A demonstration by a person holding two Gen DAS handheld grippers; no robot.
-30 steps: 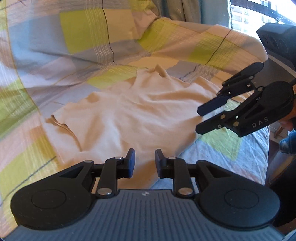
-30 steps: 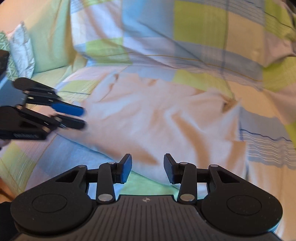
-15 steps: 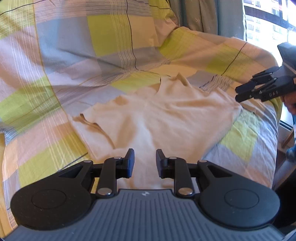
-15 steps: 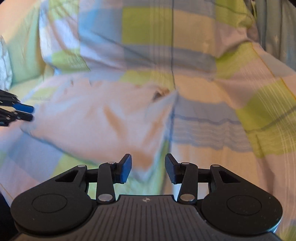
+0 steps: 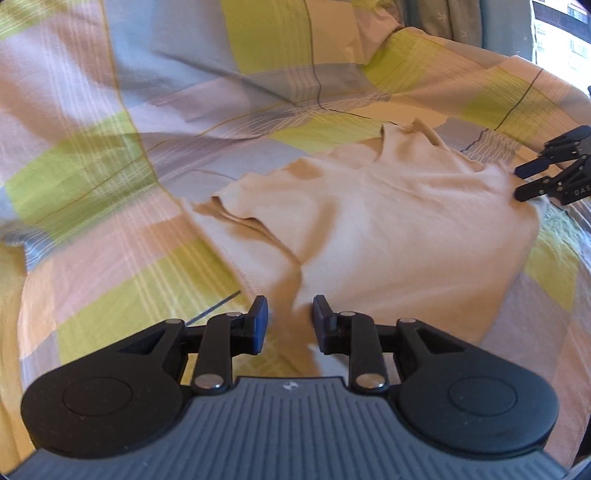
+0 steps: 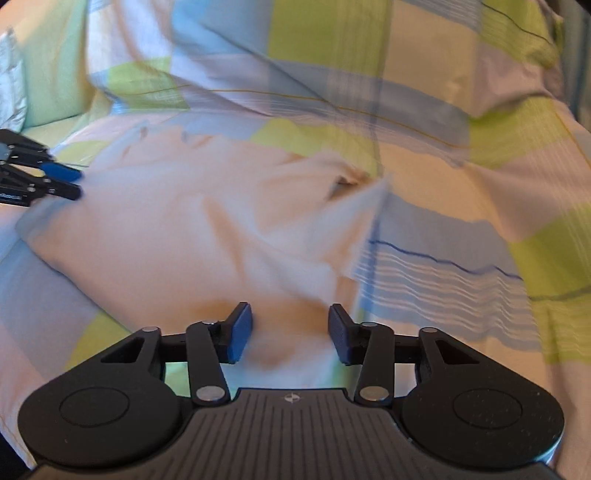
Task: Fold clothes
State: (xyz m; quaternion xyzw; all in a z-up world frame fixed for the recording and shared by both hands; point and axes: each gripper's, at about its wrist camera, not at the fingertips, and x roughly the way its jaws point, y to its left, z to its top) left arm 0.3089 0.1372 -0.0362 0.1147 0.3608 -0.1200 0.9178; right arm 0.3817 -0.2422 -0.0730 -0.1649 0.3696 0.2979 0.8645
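Both grippers have come down closer to the shirt (image 5: 388, 221) since half a second ago, when the right one was aimed off toward the bare duvet (image 5: 110, 184). Now the left gripper (image 5: 289, 319) hangs low over the shirt's near edge, its jaws apart with a fold of cream cloth showing between them; whether the pads touch it is hard to tell. Seen from the left wrist, the right gripper (image 5: 526, 181) sits at the shirt's far right corner, jaws apart, just beside the hem. From its own camera the right gripper (image 6: 290, 332) is likewise spread over the near edge of the blurred cloth, and the left gripper (image 6: 68, 182) shows at the left side of the shirt (image 6: 192, 229). That shirt lies spread out and wrinkled on a bed covered by the checked duvet (image 6: 443, 258) in green, blue and pink, with its collar toward the far side and one sleeve folded under at the left. A curtain (image 5: 461, 18) and bright window (image 5: 561, 40) stand behind the bed.
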